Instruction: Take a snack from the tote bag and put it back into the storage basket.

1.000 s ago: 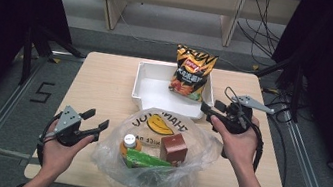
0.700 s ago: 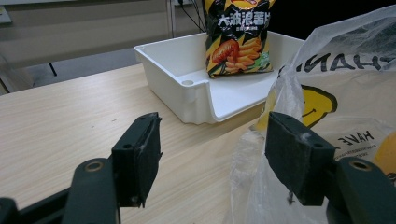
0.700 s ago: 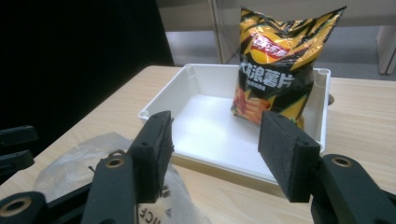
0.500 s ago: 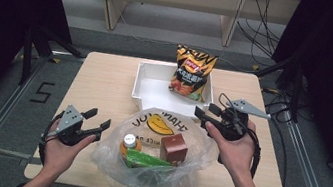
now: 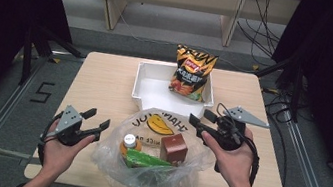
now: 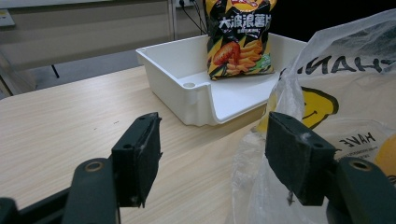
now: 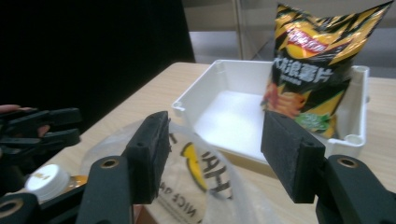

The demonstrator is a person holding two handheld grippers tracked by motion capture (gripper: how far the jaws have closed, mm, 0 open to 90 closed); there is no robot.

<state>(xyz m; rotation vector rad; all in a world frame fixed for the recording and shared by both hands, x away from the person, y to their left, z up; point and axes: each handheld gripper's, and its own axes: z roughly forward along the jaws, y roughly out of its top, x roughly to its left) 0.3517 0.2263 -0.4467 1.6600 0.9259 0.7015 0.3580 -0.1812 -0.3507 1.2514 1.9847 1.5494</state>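
A clear plastic bag point(image 5: 152, 172) with a yellow smiley print lies at the table's near edge. In it are a brown box point(image 5: 173, 148), a green packet point(image 5: 144, 160) and a white-capped bottle point(image 5: 130, 142). Behind it a white tray point(image 5: 147, 88) holds an upright chips bag point(image 5: 192, 73). My left gripper point(image 5: 98, 117) is open just left of the bag, its right jaw at the plastic point(image 6: 336, 107). My right gripper point(image 5: 201, 118) is open above the bag's far right edge and points at the tray point(image 7: 205, 93). Its jaws have just been opening a little, with nothing between them.
The light wood table point(image 5: 101, 78) has bare room on its left half and a strip right of the tray. Dark floor and metal rails flank it. In the right gripper view the left gripper point(image 7: 51, 126) shows beyond the bottle cap point(image 7: 44, 179).
My right gripper has slid left and a little nearer, from beside the tray's corner to over the bag's far right edge. The left gripper has stayed put.
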